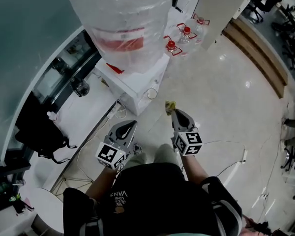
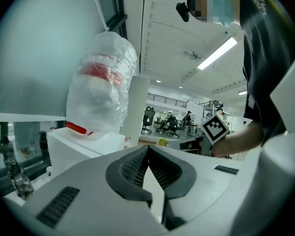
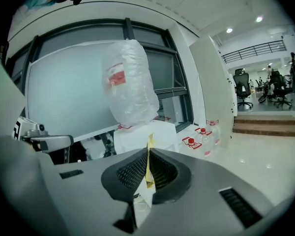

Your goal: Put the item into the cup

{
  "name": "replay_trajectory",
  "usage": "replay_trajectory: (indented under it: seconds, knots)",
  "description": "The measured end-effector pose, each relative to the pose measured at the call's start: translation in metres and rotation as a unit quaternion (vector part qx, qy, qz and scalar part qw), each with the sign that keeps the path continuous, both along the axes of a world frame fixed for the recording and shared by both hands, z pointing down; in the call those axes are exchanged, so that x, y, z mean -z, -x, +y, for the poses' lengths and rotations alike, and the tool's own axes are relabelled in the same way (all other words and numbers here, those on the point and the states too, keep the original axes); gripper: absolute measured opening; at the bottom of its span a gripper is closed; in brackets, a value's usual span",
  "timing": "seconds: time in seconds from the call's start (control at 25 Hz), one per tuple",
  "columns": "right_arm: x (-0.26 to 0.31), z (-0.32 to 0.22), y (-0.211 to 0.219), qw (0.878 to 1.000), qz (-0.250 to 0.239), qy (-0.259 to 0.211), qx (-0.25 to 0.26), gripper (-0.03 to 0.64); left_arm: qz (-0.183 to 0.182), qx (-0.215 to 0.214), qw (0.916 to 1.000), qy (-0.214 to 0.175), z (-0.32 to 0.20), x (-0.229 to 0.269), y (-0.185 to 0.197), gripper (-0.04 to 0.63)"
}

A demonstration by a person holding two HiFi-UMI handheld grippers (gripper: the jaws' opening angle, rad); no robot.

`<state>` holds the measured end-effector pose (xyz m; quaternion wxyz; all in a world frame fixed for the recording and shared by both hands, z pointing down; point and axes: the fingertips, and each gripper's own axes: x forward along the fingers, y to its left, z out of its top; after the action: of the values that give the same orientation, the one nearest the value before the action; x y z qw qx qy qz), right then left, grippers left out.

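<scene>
Pinching a yellow item (image 3: 149,167), perhaps paper, is the right gripper (image 1: 171,110).

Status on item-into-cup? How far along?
Done: the pickup. The right gripper is shut on a thin yellow item.
In hand: the item is held in the air above the floor, beside the water dispenser. The left gripper is shut and empty.
Left: the placing itself. No cup shows in any view, so it likely has to be reached first.

On the black shirt (image 1: 152,181) I can read only "VANS", upside down; the red label (image 1: 120,43) on the water bottle (image 1: 123,18) is too blurred.
</scene>
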<state>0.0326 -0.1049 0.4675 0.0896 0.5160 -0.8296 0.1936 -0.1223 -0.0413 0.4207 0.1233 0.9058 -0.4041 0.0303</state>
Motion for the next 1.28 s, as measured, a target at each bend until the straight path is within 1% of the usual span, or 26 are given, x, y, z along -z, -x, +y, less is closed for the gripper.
replay_trajectory:
  seconds: [0.08,0.2,0.4,0.64,0.84,1.08,1.28]
  knots:
    - [-0.009,-0.014,0.005,1.000,0.005,0.004,-0.011,0.046,0.000,-0.005,0.9999,0.011,-0.009,-0.007,0.005,0.020]
    - [-0.029,-0.033,0.010,1.000,0.010,0.017,-0.013,0.046,0.001,-0.007,0.9997,0.023,-0.021,-0.017,0.010,0.019]
    - [-0.060,-0.068,0.014,0.999,0.018,0.033,-0.003,0.045,0.000,0.012,0.9991,0.040,-0.045,-0.032,0.014,0.020]
    - [-0.093,-0.103,0.015,0.998,0.029,0.050,0.016,0.045,0.003,0.027,0.9982,0.054,-0.066,-0.047,0.005,0.020]
    - [-0.125,-0.124,0.017,0.997,0.035,0.064,0.029,0.045,0.015,0.035,0.9978,0.055,-0.082,-0.055,-0.006,0.020]
    - [-0.168,-0.146,0.025,0.996,0.039,0.074,0.042,0.044,0.008,0.028,0.9981,0.055,-0.099,-0.067,-0.016,0.020]
    - [-0.207,-0.154,0.038,0.994,0.036,0.087,0.048,0.044,-0.001,0.027,0.9976,0.064,-0.099,-0.081,-0.015,0.020]
